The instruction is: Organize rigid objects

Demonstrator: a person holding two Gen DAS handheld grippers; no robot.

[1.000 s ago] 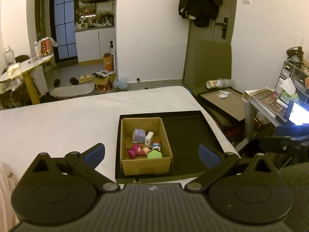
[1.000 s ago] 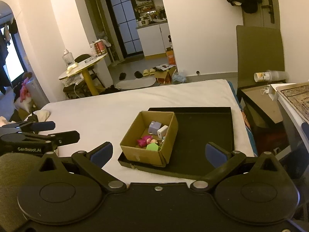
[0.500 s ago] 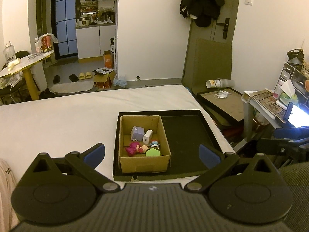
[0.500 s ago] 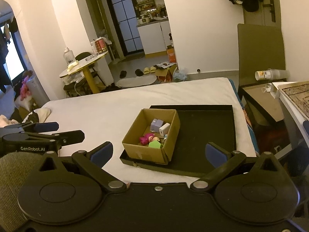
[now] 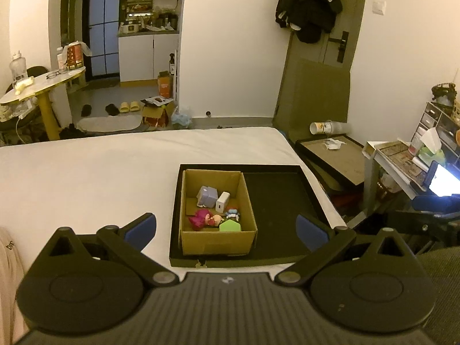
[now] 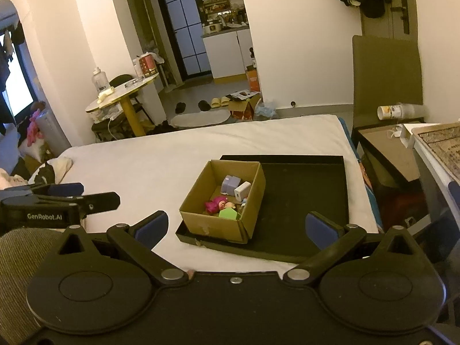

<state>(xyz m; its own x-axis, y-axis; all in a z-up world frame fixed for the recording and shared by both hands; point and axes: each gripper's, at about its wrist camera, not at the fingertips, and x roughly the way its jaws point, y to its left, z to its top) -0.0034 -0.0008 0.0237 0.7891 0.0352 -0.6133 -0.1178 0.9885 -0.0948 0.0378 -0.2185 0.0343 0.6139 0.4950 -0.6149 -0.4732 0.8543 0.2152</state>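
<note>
We hold both tongs released and empty: the left gripper (image 5: pixel 226 228) and right gripper (image 6: pixel 236 228) hover short of the cardboard box (image 5: pixel 217 240), which sits with 5 small toys (image 5: pixel 207 219) in the black tray's (image 5: pixel 283 198) left half.

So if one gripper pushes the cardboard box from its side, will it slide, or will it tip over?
The cardboard box probably slides rather than tips: it looks wider than tall and sits flat in the black tray. It seems light, holding only a few small toys, so it may twist. Its thin open walls could bend under a hard push.
</note>
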